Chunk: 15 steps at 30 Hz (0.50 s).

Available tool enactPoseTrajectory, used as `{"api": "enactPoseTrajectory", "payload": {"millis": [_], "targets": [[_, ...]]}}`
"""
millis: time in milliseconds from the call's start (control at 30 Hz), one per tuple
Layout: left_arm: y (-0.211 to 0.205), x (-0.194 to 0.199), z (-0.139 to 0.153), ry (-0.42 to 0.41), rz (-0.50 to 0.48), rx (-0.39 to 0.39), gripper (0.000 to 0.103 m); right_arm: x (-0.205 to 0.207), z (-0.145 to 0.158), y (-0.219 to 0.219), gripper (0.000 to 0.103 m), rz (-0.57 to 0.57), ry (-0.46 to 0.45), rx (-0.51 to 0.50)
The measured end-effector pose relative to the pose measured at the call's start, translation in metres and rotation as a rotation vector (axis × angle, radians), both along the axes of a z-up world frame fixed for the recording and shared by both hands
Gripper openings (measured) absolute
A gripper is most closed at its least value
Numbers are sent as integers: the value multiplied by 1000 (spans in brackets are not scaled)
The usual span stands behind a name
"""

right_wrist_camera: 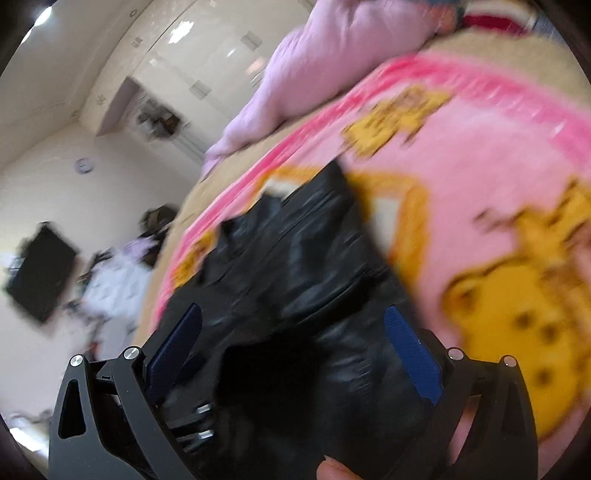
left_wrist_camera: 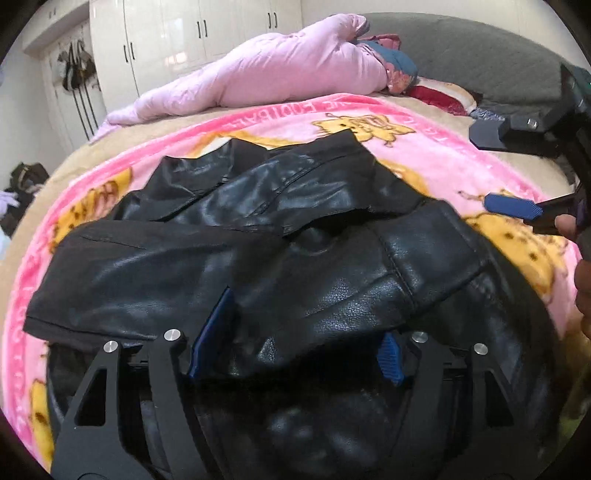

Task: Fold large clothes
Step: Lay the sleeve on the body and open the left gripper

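Observation:
A black leather jacket (left_wrist_camera: 258, 236) lies crumpled on the pink cartoon blanket (left_wrist_camera: 443, 162) on the bed. My left gripper (left_wrist_camera: 299, 339) is open, its blue pads wide apart over the jacket's near edge, with a fold of leather lying between them. My right gripper (right_wrist_camera: 295, 354) is open too, tilted, with the jacket (right_wrist_camera: 295, 266) between and below its blue pads; that view is blurred. The right gripper also shows at the right edge of the left wrist view (left_wrist_camera: 517, 210), above the blanket beside the jacket.
A pink duvet (left_wrist_camera: 277, 70) and pillows lie at the far side of the bed by a grey headboard (left_wrist_camera: 480, 48). White wardrobes (left_wrist_camera: 184, 33) stand behind. Clothes lie piled on the floor at left (right_wrist_camera: 118, 273), near a dark wall screen (right_wrist_camera: 40, 273).

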<state>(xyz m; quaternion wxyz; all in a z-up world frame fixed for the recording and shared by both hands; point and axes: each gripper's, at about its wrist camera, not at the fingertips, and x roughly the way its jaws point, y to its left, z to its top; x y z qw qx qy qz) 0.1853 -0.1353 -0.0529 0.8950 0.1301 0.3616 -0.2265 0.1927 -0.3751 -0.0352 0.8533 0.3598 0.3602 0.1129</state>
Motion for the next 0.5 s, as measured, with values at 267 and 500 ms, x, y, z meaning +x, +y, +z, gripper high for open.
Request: {"api": "enactPoseTrajectory", "payload": {"millis": [267, 500], "targets": [[6, -13, -6, 51, -38, -23, 79, 14, -20, 28, 99, 59, 86, 33], [19, -33, 0, 90, -68, -85, 87, 17, -16, 46, 99, 100, 68, 1]]}}
